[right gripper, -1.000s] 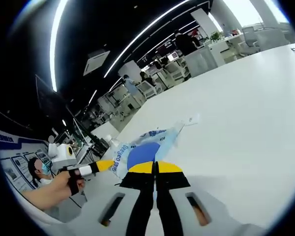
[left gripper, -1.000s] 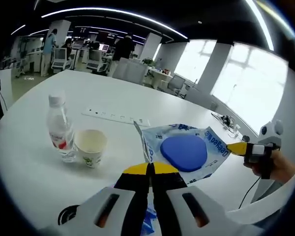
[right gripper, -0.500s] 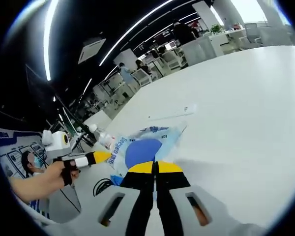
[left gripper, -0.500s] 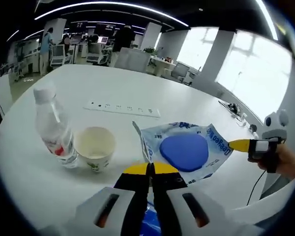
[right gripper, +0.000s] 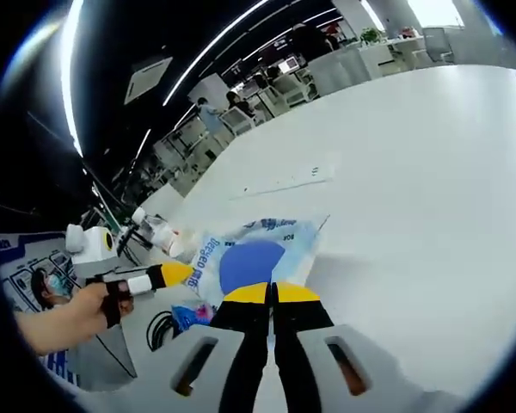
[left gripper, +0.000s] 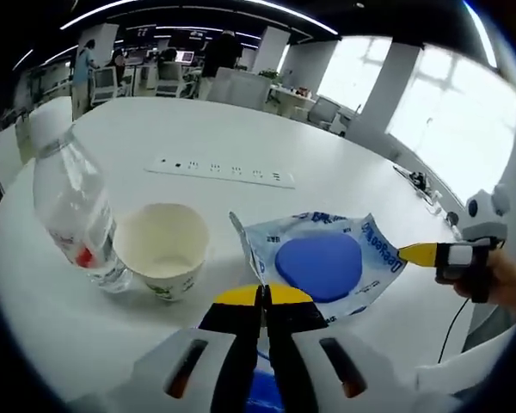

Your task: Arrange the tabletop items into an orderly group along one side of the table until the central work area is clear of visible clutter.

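Our left gripper [left gripper: 264, 295] has its jaws pressed together at the near edge of the blue-and-white packet [left gripper: 320, 262]; our right gripper [right gripper: 273, 292] pinches the packet's opposite edge, jaws likewise together. Left of the left gripper stand a paper cup [left gripper: 162, 255] and, touching it, a clear water bottle [left gripper: 71, 213]; beyond, a white power strip [left gripper: 219, 170] lies on the table [left gripper: 327, 189].

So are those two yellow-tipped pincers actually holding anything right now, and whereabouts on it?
Both grippers, left and right, have their jaws shut at opposite edges of the blue-and-white packet. Whether they actually pinch it cannot be told.
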The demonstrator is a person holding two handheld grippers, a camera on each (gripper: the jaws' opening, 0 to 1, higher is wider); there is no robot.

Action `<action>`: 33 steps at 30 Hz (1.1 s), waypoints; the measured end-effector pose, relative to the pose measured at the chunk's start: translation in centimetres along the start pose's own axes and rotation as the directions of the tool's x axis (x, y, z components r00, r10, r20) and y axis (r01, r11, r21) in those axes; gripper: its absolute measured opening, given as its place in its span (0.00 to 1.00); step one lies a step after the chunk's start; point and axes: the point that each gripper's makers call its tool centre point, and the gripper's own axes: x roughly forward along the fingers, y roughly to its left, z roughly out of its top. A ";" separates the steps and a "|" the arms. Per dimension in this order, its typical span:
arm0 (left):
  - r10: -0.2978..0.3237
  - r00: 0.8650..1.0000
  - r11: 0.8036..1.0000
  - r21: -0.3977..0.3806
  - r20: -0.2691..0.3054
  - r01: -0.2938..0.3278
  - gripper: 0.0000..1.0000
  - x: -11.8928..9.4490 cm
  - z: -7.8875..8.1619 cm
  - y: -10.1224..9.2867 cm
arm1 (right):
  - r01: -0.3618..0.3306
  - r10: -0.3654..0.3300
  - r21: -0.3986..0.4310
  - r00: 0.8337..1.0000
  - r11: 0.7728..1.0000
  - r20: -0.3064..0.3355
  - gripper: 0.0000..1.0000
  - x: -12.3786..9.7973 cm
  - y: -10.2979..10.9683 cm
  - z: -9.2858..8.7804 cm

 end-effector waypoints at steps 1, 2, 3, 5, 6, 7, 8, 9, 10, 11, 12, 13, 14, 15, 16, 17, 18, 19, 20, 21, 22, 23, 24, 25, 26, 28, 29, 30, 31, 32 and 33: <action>0.002 1.000 1.000 -0.007 0.001 -0.002 0.00 0.1 -0.1 0.1 | 0.002 -0.002 -0.003 1.000 1.000 0.000 0.00 0.2 -0.2 -0.1; 0.005 1.000 1.000 -0.025 0.004 -0.005 0.00 0.3 -0.1 0.3 | 0.003 -0.003 -0.003 1.000 1.000 -0.004 0.00 0.4 -0.3 -0.3; 0.006 1.000 0.999 -0.033 0.006 -0.006 0.00 0.4 -0.2 0.5 | 0.010 -0.010 0.010 1.000 1.000 -0.013 0.00 0.6 -0.6 -0.6; 0.014 1.000 0.999 -0.041 0.007 -0.014 0.00 0.6 -0.2 0.8 | 0.017 -0.017 0.011 1.000 1.000 -0.016 0.00 0.8 -0.6 -0.9; 0.018 1.000 0.999 -0.046 0.008 -0.017 0.00 0.7 -0.3 1.1 | 0.016 -0.016 0.009 1.000 1.000 -0.017 0.00 0.9 -0.6 -1.0; 0.017 1.000 0.999 -0.048 0.010 -0.017 0.00 0.6 -0.3 1.0 | 0.016 -0.015 0.008 1.000 1.000 -0.017 0.00 0.9 -0.6 -1.1; 0.019 1.000 0.999 -0.050 0.010 -0.018 0.00 0.7 -0.4 1.2 | 0.016 -0.016 0.003 1.000 1.000 -0.019 0.00 1.1 -0.6 -1.3; 0.021 1.000 0.999 -0.047 0.008 -0.021 0.00 0.9 -0.5 1.3 | 0.020 -0.020 -0.001 1.000 1.000 -0.022 0.00 1.2 -0.8 -1.4; 0.027 1.000 0.999 -0.042 0.003 -0.027 0.00 1.0 -0.7 1.5 | 0.026 -0.026 -0.004 0.999 1.000 -0.030 0.00 1.4 -1.0 -1.6; 0.031 1.000 0.999 -0.040 -0.002 -0.031 0.00 1.1 -0.9 1.7 | 0.029 -0.029 -0.002 0.999 1.000 -0.036 0.00 1.6 -1.2 -1.8; 0.038 0.999 0.998 -0.043 -0.011 -0.038 0.00 1.2 -1.3 1.9 | 0.035 -0.035 0.003 0.999 0.999 -0.041 0.00 1.7 -1.4 -1.9; 0.042 0.999 0.998 -0.050 -0.014 -0.042 0.00 1.3 -1.5 2.1 | 0.041 -0.041 0.009 0.998 0.999 -0.045 0.00 1.9 -1.6 -2.1; 0.047 0.999 0.997 -0.061 -0.016 -0.048 0.00 1.3 -1.7 2.3 | 0.043 -0.043 0.010 0.998 0.999 -0.046 0.00 2.0 -1.7 -2.1; 0.049 0.999 0.997 -0.065 -0.016 -0.050 0.00 1.3 -1.9 2.4 | 0.047 -0.046 0.010 0.998 0.999 -0.050 0.00 2.2 -1.7 -2.2; 0.050 0.999 0.997 -0.064 -0.018 -0.051 0.00 1.4 -2.1 2.4 | 0.050 -0.049 0.008 0.998 0.999 -0.050 0.00 2.2 -1.7 -2.2; 0.051 0.999 0.997 -0.063 -0.019 -0.052 0.00 1.4 -2.1 2.5 | 0.052 -0.052 0.005 0.997 0.999 -0.052 0.00 2.3 -1.8 -2.3; 0.054 0.998 0.997 -0.056 -0.022 -0.056 0.00 1.5 -2.2 2.6 | 0.056 -0.056 -0.001 0.997 0.998 -0.057 0.00 2.4 -1.8 -2.4; 0.057 0.998 0.997 -0.051 -0.022 -0.058 0.00 1.5 -2.2 2.6 | 0.058 -0.058 -0.004 0.996 0.998 -0.061 0.00 2.5 -1.9 -2.6; 0.060 0.998 0.997 -0.046 -0.022 -0.061 0.00 1.5 -2.3 2.7 | 0.060 -0.060 -0.006 0.996 0.998 -0.068 0.00 2.6 -2.0 -2.8; 0.066 0.998 0.997 -0.039 -0.021 -0.067 0.00 1.7 -2.4 3.0 | 0.063 -0.063 -0.007 0.996 0.998 -0.070 0.00 2.6 -2.1 -2.9; 0.070 0.997 0.997 -0.037 -0.022 -0.071 0.00 1.7 -2.4 3.2 | 0.067 -0.068 -0.007 0.995 0.998 -0.075 0.00 2.7 -2.3 -3.0; 0.076 0.997 0.996 -0.043 -0.021 -0.077 0.00 1.8 -2.5 3.4 | 0.072 -0.072 -0.006 0.994 0.997 -0.079 0.00 2.7 -2.4 -3.1; 0.080 0.997 0.996 -0.046 -0.020 -0.080 0.00 1.9 -2.5 3.6 | 0.082 -0.082 -0.011 0.993 0.997 -0.082 0.00 2.7 -2.6 -3.2; 0.084 0.996 0.995 -0.044 -0.022 -0.084 0.00 1.9 -2.6 3.6 | 0.083 -0.084 -0.013 0.993 0.996 -0.084 0.00 2.7 -2.6 -3.2; 0.091 0.995 0.995 -0.033 -0.029 -0.092 0.00 2.0 -2.8 3.8 | 0.086 -0.087 -0.020 0.992 0.996 -0.088 0.00 2.8 -2.8 -3.3; 0.099 0.995 0.995 -0.009 -0.032 -0.099 0.00 2.1 -3.0 4.0 | 0.090 -0.091 -0.024 0.992 0.996 -0.089 0.00 2.9 -3.1 -3.3; 0.101 0.994 0.995 0.005 -0.034 -0.100 0.00 2.2 -3.2 4.1 | 0.093 -0.094 -0.021 0.991 0.995 -0.090 0.00 2.9 -3.3 -3.3; 0.101 0.994 0.995 0.005 -0.033 -0.101 0.00 2.2 -3.2 4.2 | 0.096 -0.097 -0.018 0.991 0.995 -0.091 0.00 3.0 -3.5 -3.2; 0.101 0.994 0.995 0.006 -0.032 -0.101 0.00 2.2 -3.3 4.2 | 0.103 -0.104 -0.013 0.990 0.995 -0.094 0.00 3.0 -3.7 -3.3; 0.098 0.995 0.995 0.001 -0.028 -0.098 0.00 2.3 -3.3 4.4 | 0.108 -0.108 -0.011 0.990 0.994 -0.094 0.00 3.0 -3.8 -3.3; 0.096 0.995 0.995 -0.005 -0.027 -0.096 0.00 2.4 -3.3 4.4 | 0.111 -0.112 -0.013 0.989 0.994 -0.098 0.00 3.0 -3.8 -3.3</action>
